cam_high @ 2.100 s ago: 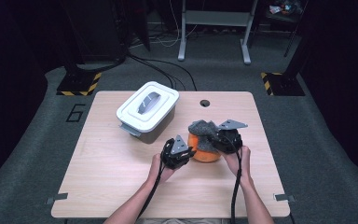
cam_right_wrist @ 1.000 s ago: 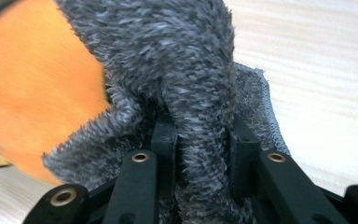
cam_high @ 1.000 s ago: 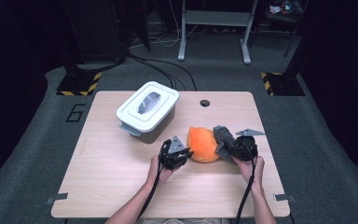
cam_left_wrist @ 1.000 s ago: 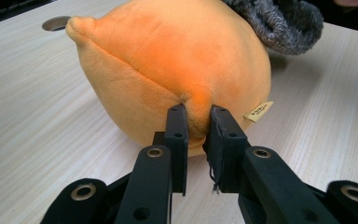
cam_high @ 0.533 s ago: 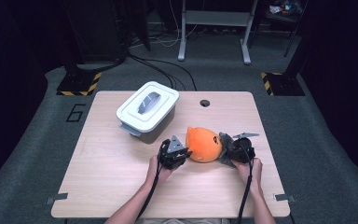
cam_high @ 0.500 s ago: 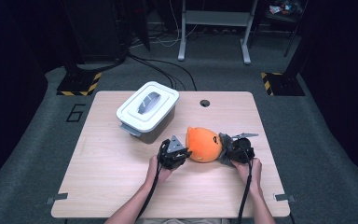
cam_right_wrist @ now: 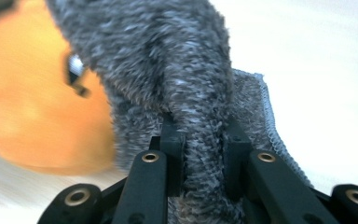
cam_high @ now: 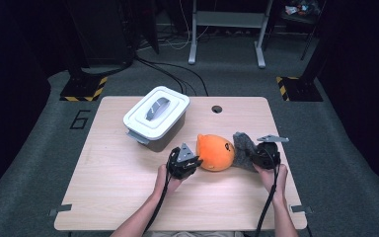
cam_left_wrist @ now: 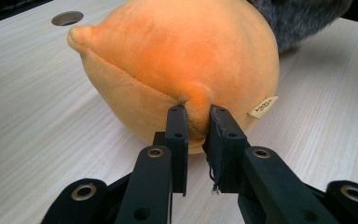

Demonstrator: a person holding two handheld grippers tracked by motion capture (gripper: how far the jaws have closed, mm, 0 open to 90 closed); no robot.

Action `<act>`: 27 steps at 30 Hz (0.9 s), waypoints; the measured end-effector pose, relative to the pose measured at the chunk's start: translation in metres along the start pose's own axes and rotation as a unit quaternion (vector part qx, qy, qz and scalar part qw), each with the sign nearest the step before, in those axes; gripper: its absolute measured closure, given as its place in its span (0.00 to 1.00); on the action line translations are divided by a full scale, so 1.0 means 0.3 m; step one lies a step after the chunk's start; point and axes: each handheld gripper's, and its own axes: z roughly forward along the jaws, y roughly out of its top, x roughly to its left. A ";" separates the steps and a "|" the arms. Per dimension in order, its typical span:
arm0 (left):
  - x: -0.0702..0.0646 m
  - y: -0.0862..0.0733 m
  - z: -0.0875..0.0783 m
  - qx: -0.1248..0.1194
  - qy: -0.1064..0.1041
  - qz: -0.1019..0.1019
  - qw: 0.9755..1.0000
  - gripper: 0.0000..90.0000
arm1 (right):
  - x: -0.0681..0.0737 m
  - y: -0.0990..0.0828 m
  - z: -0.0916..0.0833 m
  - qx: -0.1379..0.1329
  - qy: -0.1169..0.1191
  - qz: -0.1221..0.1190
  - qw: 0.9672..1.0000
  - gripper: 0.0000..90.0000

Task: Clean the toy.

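Orange plush toy (cam_high: 216, 152), fuzzy grey cloth (cam_high: 244, 148)

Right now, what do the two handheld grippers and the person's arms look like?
Both grippers, left and right, are black, each with a black cable and a grey three-cornered plate on top. Their fingers are flat black bars with round rivets. The forearms are bare, without sleeves.

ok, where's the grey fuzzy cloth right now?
High view: the grey fuzzy cloth lies right of centre on the table, against the orange plush toy, pinched by the right gripper.
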 end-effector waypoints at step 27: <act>-0.012 0.024 0.008 0.009 -0.002 0.025 1.000 0.88 | 0.227 0.218 -0.007 -0.039 0.135 -0.035 0.989 0.83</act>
